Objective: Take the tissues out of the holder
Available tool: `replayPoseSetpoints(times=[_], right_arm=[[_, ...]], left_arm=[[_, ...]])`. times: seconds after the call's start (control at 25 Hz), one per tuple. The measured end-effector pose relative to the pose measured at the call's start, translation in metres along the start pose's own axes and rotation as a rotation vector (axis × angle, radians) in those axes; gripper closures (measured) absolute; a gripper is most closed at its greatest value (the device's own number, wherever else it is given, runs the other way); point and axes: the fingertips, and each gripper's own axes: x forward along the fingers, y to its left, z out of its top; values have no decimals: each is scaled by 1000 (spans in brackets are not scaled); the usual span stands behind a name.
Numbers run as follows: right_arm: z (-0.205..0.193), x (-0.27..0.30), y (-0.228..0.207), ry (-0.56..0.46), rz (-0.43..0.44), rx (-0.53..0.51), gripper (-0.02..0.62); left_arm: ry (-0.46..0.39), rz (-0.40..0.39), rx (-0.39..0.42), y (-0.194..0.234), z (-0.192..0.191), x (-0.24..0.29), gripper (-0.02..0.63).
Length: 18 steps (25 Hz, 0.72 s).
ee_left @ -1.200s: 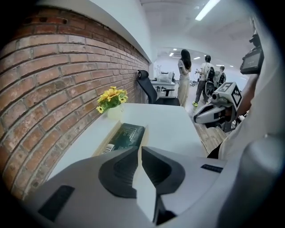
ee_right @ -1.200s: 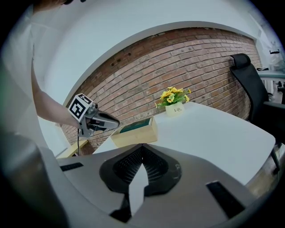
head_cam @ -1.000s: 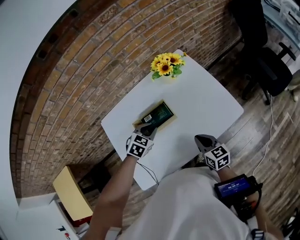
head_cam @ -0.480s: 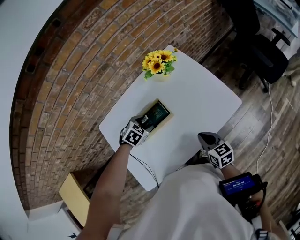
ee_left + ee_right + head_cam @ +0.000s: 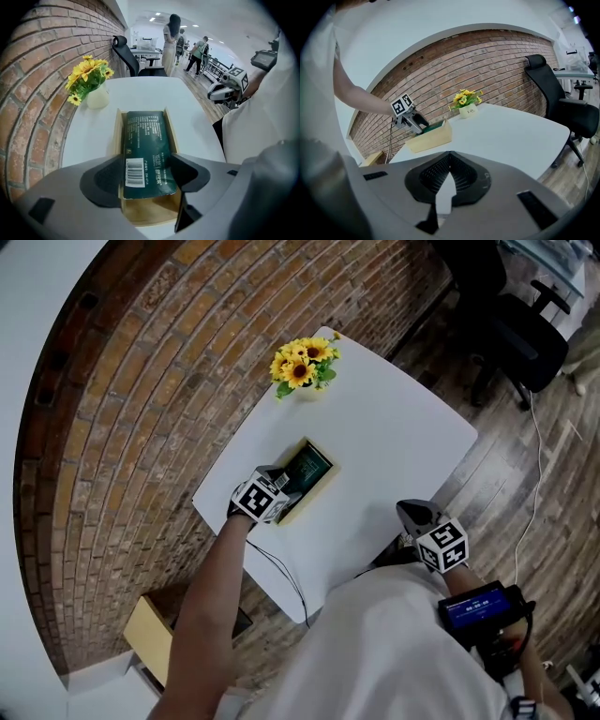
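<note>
L gripper (image 5: 146,171) is hanging over the tissue pack (image 5: 144,140), which is lying in the wooden holder (image 5: 150,213) by the table (image 5: 375,446) edge along the brick wall (image 5: 141,381). Its jaws have just been opening and are standing wide, straddling the pack's near end across its width, w/ the long axis running straight away. R gripper (image 5: 449,164), jaws pressed together on nothing, is waiting well apart at the near edge.

Green tissue pack (image 5: 145,150) flat inside wooden holder (image 5: 146,209)
</note>
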Motion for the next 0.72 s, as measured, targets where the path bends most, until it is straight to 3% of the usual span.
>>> replayPoseSetpoints(times=[0.32,0.72], right_arm=[[1,1,-2,3,-10,0,591],[-6,-2,2,8,-27,6,591]], left_arm=[[12,-33,-26,-1,8,8,291],[49,-9,-52,5,6,14,312]])
